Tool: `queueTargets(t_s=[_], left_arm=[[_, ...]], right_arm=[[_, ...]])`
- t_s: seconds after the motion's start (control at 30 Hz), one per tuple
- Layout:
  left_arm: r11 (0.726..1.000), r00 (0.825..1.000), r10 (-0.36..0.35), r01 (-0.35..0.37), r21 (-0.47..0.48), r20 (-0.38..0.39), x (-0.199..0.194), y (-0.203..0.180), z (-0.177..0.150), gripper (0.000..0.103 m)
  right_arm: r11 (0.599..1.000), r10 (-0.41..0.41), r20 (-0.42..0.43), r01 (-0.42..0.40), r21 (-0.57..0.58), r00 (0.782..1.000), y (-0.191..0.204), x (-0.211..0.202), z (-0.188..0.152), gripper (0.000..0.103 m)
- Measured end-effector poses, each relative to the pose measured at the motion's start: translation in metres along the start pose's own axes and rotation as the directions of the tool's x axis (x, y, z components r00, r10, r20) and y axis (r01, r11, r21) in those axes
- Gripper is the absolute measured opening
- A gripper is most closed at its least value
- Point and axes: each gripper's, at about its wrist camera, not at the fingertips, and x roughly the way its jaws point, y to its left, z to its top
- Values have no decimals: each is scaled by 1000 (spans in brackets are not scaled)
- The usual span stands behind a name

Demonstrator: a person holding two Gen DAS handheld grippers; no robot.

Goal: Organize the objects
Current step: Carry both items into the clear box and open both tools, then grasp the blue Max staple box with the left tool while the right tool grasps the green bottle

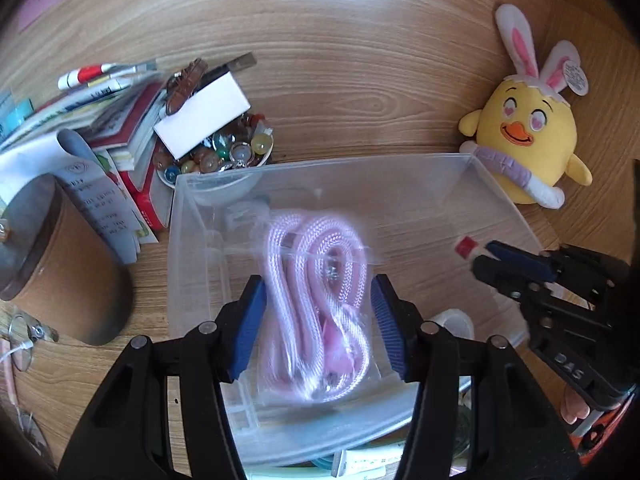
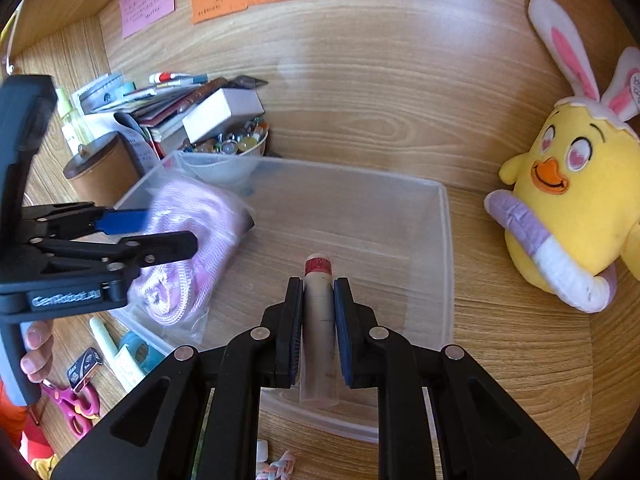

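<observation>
Bin [image 2: 444,240], clear plastic, is the landmark: both loads are carried over it, likely so they drop inside rather than on the desk. Left gripper [image 1: 318,320], half open, pinches a bagged pink cord [image 1: 316,304] above the bin's left part; right gripper [image 2: 318,328], nearly closed, clamps a red-capped tube [image 2: 318,304] over the bin's near-middle. Both point steeply down w/ tips toward the bin floor, not yet released.

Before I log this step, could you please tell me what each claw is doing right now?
Left claw: closed on the bagged pink cord, over the clear bin.
Right claw: closed on a red-capped tube.
</observation>
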Motion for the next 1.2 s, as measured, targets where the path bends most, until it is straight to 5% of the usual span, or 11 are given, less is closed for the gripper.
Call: queueTargets(t_s=[0.27,0.37,0.77,0.97,1.2], left_arm=[[999,1000,-15,15,33,9,-15,-4,-9,56],[999,1000,-1,0,36,24,-23,-4,-15,66],[997,990,18,-28,66,143,-86,-6,-45,95],[997,991,11,-22,75,136,-104,-3,-66,99],[997,996,55,-58,42,70,-102,15,-105,99]], right_arm=[[1000,10,-26,-10,-15,1000,5,2,-2,14],[1000,14,-21,-14,-18,1000,7,-4,-2,15],[996,-42,103,49,-70,994,28,-59,-14,55],[996,-23,154,35,-79,988,38,-87,-28,67],[995,-30,158,44,-87,987,48,-98,-52,67]])
